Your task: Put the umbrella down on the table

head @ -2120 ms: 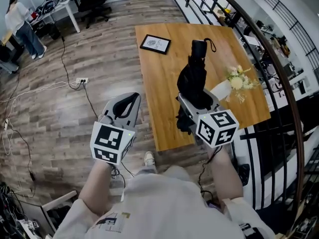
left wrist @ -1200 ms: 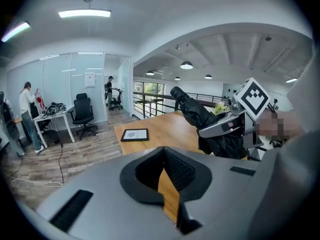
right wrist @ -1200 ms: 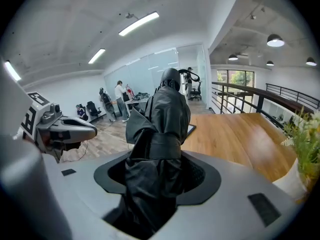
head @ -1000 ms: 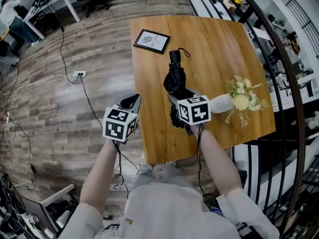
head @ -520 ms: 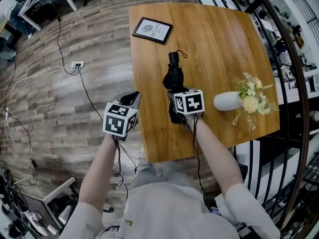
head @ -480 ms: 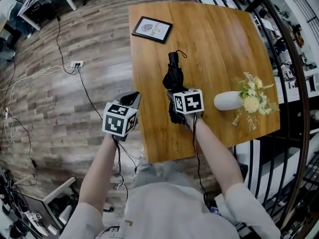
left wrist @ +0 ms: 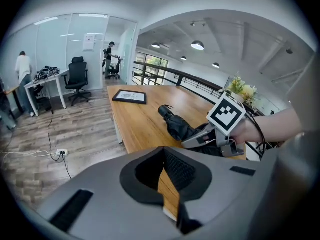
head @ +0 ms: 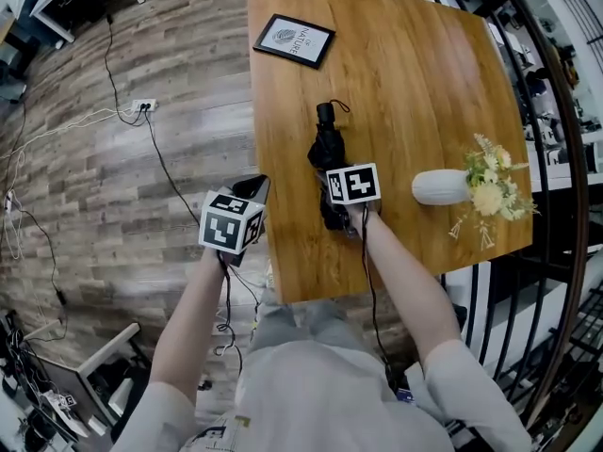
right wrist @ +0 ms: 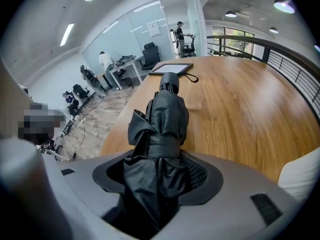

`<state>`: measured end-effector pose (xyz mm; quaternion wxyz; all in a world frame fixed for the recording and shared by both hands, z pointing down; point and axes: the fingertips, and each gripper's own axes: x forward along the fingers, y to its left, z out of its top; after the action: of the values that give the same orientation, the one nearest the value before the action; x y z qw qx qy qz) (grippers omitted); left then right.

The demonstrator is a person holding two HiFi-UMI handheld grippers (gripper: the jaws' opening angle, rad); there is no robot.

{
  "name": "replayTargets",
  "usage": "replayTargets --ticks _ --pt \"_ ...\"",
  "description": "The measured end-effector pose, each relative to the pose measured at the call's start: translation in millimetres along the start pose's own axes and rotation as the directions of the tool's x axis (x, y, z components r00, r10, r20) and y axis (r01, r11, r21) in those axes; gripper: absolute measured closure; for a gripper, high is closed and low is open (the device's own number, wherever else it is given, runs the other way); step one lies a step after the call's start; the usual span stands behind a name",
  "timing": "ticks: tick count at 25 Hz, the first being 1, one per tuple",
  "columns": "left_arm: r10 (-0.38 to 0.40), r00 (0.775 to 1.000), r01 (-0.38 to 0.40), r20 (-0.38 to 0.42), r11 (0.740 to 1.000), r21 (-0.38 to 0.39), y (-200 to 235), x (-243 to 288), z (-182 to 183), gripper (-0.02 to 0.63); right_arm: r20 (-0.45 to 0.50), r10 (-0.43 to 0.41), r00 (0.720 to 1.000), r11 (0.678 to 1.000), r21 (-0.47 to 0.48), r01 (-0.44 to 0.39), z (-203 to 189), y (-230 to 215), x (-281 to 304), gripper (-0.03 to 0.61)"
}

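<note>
Two tools are in our hands: the left tool [left wrist: 165, 176] is closed with nothing in it, and the right tool [right wrist: 157, 174] is opening its jaws with the folded black umbrella [right wrist: 160, 119] between them, its far end low on the counter [head: 415, 83]. We think the loose cloth could catch on the pads and get dragged as we pull away, or the umbrella could roll toward the white vase [head: 441, 187]. Only the right tool view shows cloth filling the jaws, while our head view shows the umbrella lying well in from the counter's edges.
</note>
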<state>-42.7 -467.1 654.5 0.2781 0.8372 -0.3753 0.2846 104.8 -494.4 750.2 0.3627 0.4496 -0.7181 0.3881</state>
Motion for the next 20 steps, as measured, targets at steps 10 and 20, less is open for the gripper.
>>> replayTargets --ticks 10,20 --pt "-0.003 0.999 0.004 0.036 1.000 -0.020 -3 -12 6 0.597 0.043 -0.020 0.999 1.000 -0.010 0.020 6 0 -13 0.280" --pt "0.006 0.984 -0.010 0.179 1.000 0.019 -14 -65 64 0.597 0.274 0.043 0.961 0.992 -0.128 -0.007 69 39 -109 0.517"
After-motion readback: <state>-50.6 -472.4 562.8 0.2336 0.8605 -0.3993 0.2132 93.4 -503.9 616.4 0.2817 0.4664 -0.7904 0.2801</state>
